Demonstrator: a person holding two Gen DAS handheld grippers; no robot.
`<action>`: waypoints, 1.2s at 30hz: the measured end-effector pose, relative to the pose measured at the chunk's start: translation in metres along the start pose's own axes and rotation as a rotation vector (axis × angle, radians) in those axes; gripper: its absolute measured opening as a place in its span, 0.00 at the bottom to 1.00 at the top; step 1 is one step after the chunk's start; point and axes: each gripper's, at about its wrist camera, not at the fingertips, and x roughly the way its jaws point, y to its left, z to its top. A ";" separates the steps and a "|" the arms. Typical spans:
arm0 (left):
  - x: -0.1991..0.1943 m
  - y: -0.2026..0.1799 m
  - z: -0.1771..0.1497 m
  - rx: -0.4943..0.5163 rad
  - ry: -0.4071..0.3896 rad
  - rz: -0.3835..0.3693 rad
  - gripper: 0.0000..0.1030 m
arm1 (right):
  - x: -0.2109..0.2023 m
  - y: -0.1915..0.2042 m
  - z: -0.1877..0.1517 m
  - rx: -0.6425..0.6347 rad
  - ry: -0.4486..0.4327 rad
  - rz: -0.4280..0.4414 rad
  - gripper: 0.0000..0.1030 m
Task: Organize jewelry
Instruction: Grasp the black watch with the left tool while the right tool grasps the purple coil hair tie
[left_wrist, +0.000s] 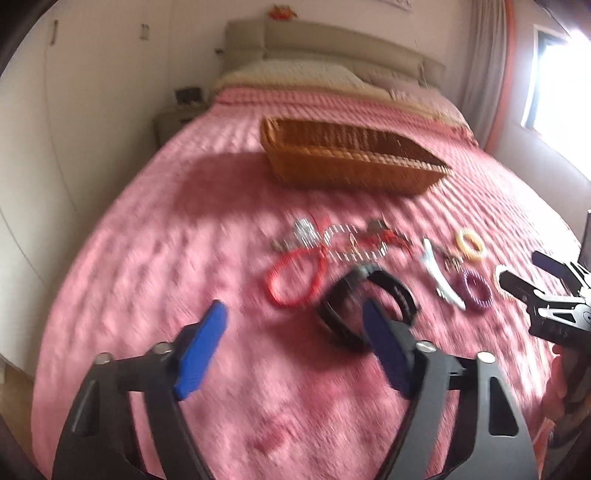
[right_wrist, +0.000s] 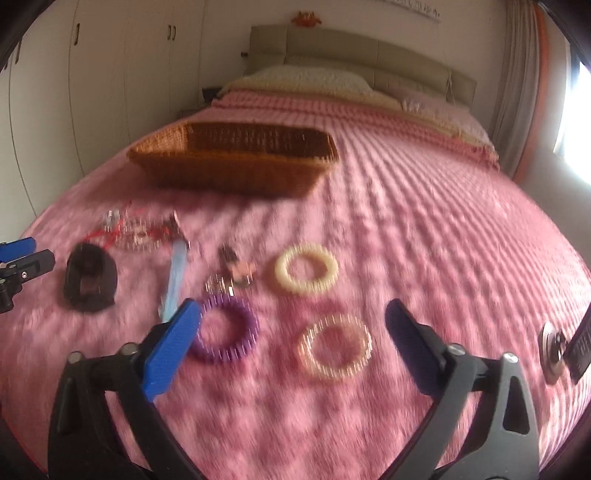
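Jewelry lies scattered on a pink bedspread (left_wrist: 147, 258). My left gripper (left_wrist: 293, 308) hovers open over a black band (left_wrist: 399, 291), with nothing between its blue pads. A red cord bracelet (left_wrist: 295, 280) and a tangle of beaded chains (left_wrist: 343, 240) lie just beyond. My right gripper (right_wrist: 293, 308) is open above a purple spiky ring (right_wrist: 229, 332) and a clear glittery ring (right_wrist: 334, 347), touching neither. A cream ring (right_wrist: 306, 269), a small charm (right_wrist: 240, 271) and a pale blue hair clip (right_wrist: 175, 280) lie farther out. A wicker basket (right_wrist: 232, 162) stands behind them, seemingly empty.
Pillows (right_wrist: 314, 79) and a beige headboard (right_wrist: 351, 48) are at the far end of the bed. White wardrobes (right_wrist: 92, 92) line the left wall, and a bright window (left_wrist: 561, 74) is on the right. Each gripper shows at the edge of the other's view.
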 end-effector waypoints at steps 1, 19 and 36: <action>0.002 -0.001 -0.002 -0.008 0.018 -0.013 0.63 | 0.000 -0.002 -0.003 0.005 0.017 0.012 0.78; 0.042 -0.001 0.008 -0.169 0.156 -0.126 0.44 | 0.042 0.013 0.014 0.054 0.174 0.061 0.32; 0.049 -0.005 0.004 -0.117 0.166 -0.102 0.15 | 0.046 0.023 0.010 -0.012 0.208 0.046 0.23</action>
